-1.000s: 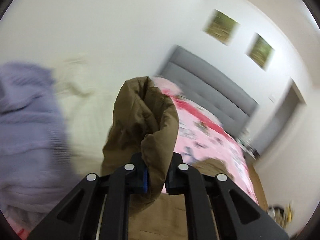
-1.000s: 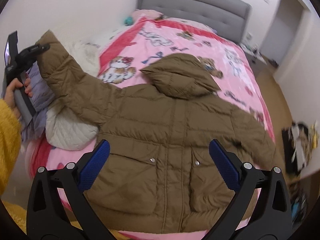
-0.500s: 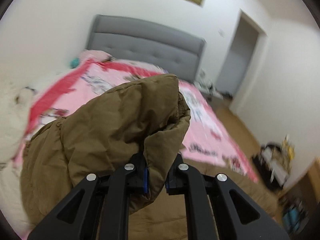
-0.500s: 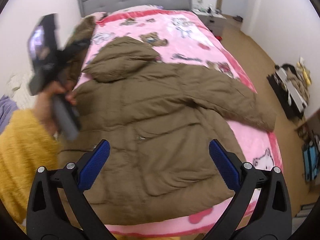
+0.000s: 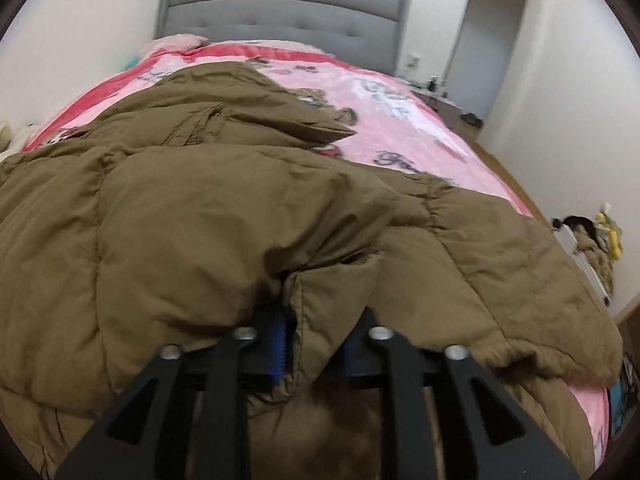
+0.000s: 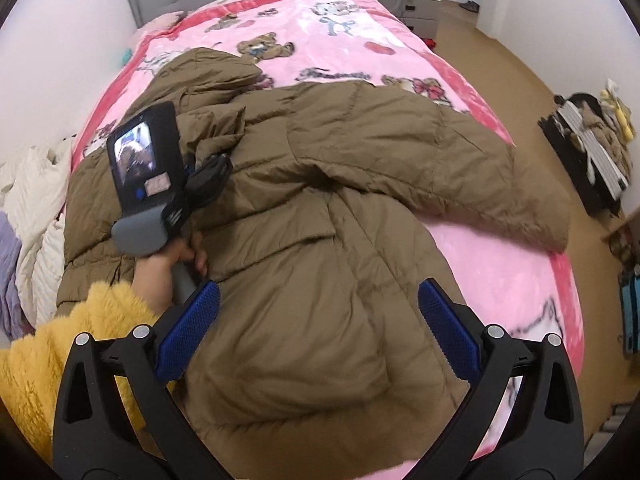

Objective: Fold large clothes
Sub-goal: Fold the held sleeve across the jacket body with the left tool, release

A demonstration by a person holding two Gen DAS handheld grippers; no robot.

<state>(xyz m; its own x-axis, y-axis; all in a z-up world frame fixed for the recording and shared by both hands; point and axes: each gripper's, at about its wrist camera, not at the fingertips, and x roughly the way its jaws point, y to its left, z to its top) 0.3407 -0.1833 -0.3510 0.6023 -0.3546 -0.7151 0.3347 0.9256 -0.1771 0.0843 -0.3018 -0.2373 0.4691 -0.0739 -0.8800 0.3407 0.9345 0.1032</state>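
The brown puffer jacket [image 6: 328, 208] is lying spread across the pink teddy-bear blanket [image 6: 332, 28] on the bed, its hood [image 6: 208, 68] pointing toward the grey headboard [image 5: 280, 4]. The step in hand looks like the first sleeve fold: the left gripper [image 5: 312, 344] is gripping the cuff end of one sleeve [image 5: 224, 216], its jaws clenched on the fabric, and is laying that sleeve over the jacket's chest. In the right wrist view the left gripper is sitting low on the jacket, just below the hood, with the person's hand [image 6: 168, 264] and a yellow fleece cuff [image 6: 72, 344] behind it.

The right gripper [image 6: 316, 328] is hovering above the jacket's lower body with its jaws spread wide and nothing between them. The other sleeve [image 6: 460, 168] is lying outstretched toward the blanket's far edge, not yet folded.

The next move probably calls for releasing the cuff so the sleeve is resting flat across the front, then sending the free gripper to the outstretched sleeve. The padding is bulky and springy, so the folded sleeve may lift unless it is pressed down.
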